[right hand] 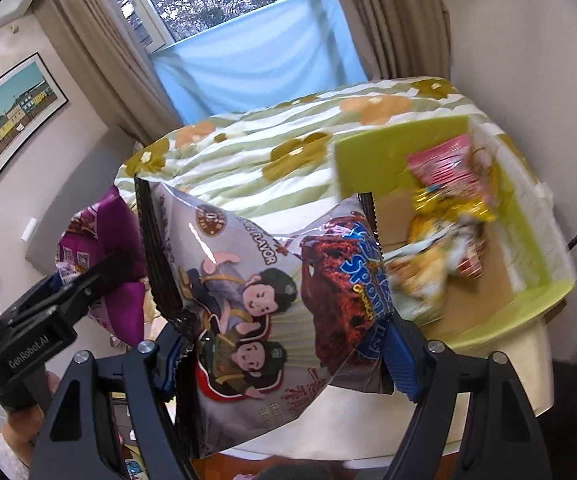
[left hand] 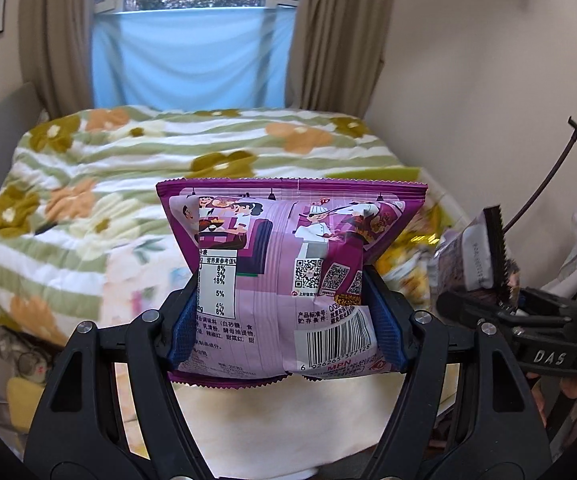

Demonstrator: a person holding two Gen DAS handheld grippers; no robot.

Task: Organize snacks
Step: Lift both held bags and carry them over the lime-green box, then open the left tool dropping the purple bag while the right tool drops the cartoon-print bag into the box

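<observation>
My left gripper (left hand: 282,312) is shut on a purple snack bag (left hand: 288,264), held upright with its back side and barcode facing the camera. The same bag (right hand: 100,240) shows at the left of the right wrist view. My right gripper (right hand: 284,344) is shut on a grey snack bag (right hand: 256,280) with cartoon figures and a dark cake picture; it also shows at the right of the left wrist view (left hand: 476,252). A lime-green box (right hand: 372,156) with a cardboard floor holds pink and yellow snack packs (right hand: 444,208), to the right of the grey bag.
A bed with a green striped flower quilt (left hand: 168,160) lies behind both bags. A cream round table (left hand: 288,420) is below the grippers. Curtains and a window with blue cloth stand at the back. A wall runs along the right.
</observation>
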